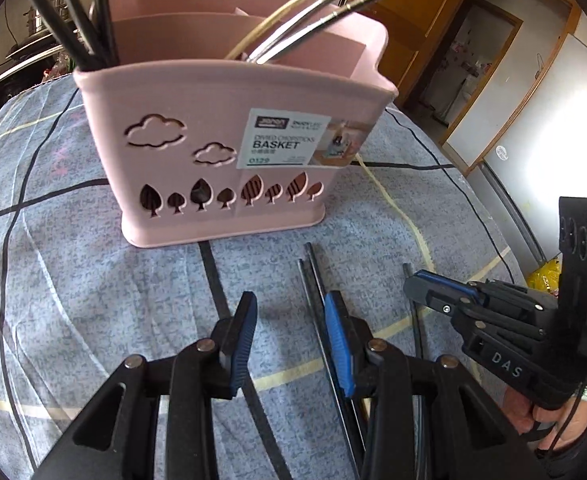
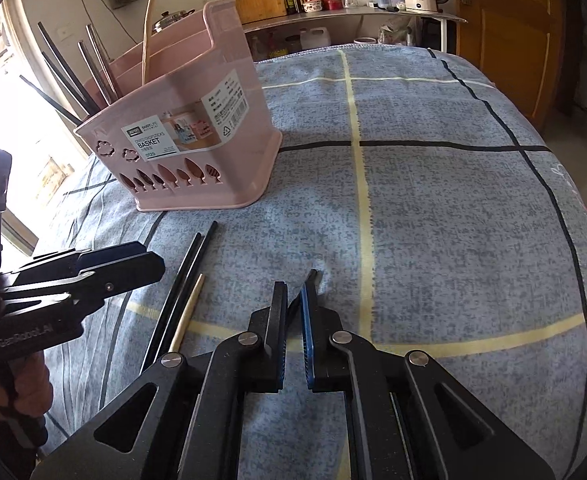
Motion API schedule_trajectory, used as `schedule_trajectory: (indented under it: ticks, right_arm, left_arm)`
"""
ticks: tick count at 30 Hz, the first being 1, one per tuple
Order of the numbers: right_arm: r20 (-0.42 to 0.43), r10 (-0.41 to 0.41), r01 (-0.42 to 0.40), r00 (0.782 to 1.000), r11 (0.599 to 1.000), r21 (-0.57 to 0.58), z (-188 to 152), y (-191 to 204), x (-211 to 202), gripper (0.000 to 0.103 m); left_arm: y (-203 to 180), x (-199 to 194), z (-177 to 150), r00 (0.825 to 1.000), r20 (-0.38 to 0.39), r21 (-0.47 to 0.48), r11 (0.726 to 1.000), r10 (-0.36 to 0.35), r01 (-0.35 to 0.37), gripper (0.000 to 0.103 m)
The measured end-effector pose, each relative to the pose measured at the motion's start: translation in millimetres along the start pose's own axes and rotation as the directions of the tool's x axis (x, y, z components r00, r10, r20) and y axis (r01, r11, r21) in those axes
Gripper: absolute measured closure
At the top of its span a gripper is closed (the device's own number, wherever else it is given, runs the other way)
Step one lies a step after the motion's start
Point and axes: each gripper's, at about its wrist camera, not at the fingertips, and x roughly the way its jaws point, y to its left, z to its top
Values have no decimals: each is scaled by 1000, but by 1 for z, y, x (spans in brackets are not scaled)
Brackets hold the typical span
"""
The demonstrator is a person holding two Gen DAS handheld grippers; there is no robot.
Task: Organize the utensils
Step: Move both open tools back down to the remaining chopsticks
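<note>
Lying on the grey checked cloth [image 2: 433, 208] in front of the pink basket [image 2: 197, 148], the loose chopsticks are noted from left to right.

Left claw [image 1: 291, 334]: jaws part-open, nothing between the pads, hovering low over the cloth; two black chopsticks [image 1: 313, 276] run just beside its right-hand finger.

Next in the right wrist view: the same black pair with a pale wooden chopstick [image 2: 187, 312] alongside, all nearly parallel, long axes running from the near edge up toward the basket, tips pointing at its base.

Right claw [image 2: 293, 316]: jaws drawn narrow, apparently pinching a single black chopstick [image 2: 310, 280] whose tip shows just past the pads, angled away and slightly right.

Handling, as judged: light, stiff, thin rods, smooth and probably slippery; likely to pivot if pinched near an end. A grip nearer mid-length, across the long axis, is advised, then tipping upright for the basket, where other chopsticks already stand.
</note>
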Motion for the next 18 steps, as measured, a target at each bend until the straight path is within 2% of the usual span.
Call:
schedule_trajectory:
  ticks: [7, 18]
  right_arm:
    - [6, 15, -15, 1000, 1000, 8, 0, -7, -1, 96]
    - [10, 24, -24, 1000, 1000, 11, -1, -8, -2, 96]
  left_arm:
    - [-13, 10, -2, 999, 3, 32, 998, 45, -45, 66]
    - [-25, 17, -6, 988, 20, 88, 984, 156, -157, 66]
